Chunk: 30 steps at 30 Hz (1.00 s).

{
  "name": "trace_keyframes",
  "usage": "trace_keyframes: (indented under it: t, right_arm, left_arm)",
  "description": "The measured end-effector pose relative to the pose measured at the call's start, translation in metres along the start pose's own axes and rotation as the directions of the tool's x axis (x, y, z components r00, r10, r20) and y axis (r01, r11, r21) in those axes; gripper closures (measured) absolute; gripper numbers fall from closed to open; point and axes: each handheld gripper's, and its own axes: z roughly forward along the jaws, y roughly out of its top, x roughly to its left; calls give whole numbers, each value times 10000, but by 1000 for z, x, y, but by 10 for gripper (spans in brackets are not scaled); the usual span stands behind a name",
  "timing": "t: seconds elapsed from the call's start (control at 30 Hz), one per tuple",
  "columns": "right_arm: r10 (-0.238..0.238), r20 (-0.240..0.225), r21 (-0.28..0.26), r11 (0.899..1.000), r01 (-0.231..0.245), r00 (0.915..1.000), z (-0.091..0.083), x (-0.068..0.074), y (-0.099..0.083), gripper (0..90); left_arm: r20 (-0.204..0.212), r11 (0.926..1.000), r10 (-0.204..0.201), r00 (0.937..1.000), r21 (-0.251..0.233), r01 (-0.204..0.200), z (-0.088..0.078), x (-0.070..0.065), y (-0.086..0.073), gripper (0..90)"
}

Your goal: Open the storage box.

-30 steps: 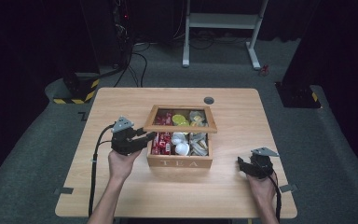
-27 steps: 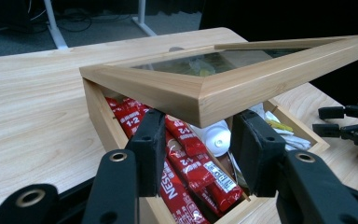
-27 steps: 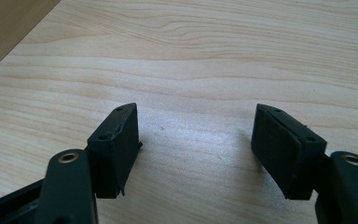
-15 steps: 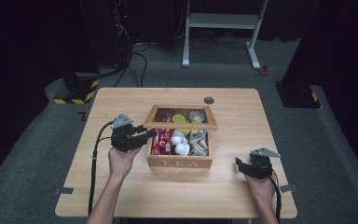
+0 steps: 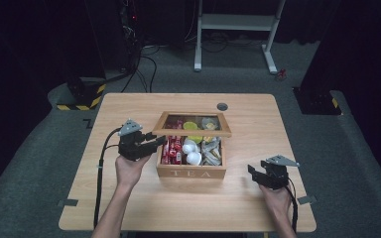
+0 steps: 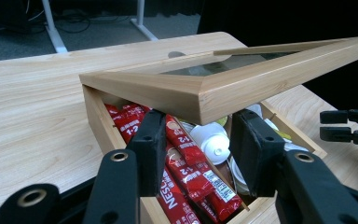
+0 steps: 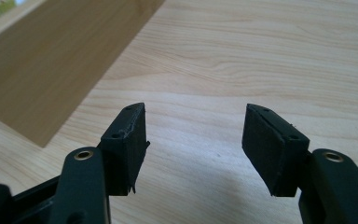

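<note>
- Tea box lid [image 5: 192,132] first: we have its left front corner pinched in the left gripper [image 6: 196,154], jaws clamped on the mitred wooden frame, so the lid sits lifted and tilted above the tea box [image 5: 191,171] at the middle of the table [image 5: 129,208].
- We judge the lid light but rigid: a wooden frame around a clear pane. The pane looks fragile and slick, so the frame is where we would keep our hold, never the pane.
- It seems hinged at the far edge, so it will likely swing rather than lift free; a corner hold can twist it, and we would move gently.
- Under the lid lie red sachets [image 6: 186,175] and small white creamer pots [image 6: 212,142], soft and loose, easy to snag.
- Our right gripper [image 7: 193,149] hovers low over bare wood right of the box, nothing between its jaws; they have just been closing partway, with a gap left between the pads.
- Beyond that, the table is pale, smooth wood with a round cable hole [image 5: 222,106] behind the box.
- Around it we see grey carpet, a white desk frame [image 5: 238,29], and dark curtains.
</note>
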Motion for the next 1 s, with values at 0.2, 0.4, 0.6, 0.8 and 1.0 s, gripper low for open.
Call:
trace_keyframes:
  t: [0.2, 0.4, 0.6, 0.8, 1.0]
  right_arm:
    - [-5, -462, -62, 10000, 2, 9989, -1, 7, 8, 430]
    - [-167, -942, -120, 9998, 156, 9954, -4, 15, 15, 443]
    - [-650, -1464, -465, 9972, 587, 9871, -8, 28, 27, 481]
    - [-1006, -1835, -644, 9938, 901, 9779, -12, 39, 40, 493]
    - [-1229, -2150, -749, 9912, 1091, 9689, -6, 51, 48, 493]
  left_arm:
    - [-14, 10000, 14, 10000, 26, -14, 0, 0, 1, 562]
    - [-27, 10000, -1, 10000, 35, 1, 0, 0, 2, 562]
    - [40, 10000, -9, 10000, 81, 9, 1, -1, 3, 562]
    - [19, 9999, -9, 10000, 109, 9, 1, -1, 3, 562]
    - [28, 9999, -12, 10000, 124, 11, 1, -2, 4, 562]
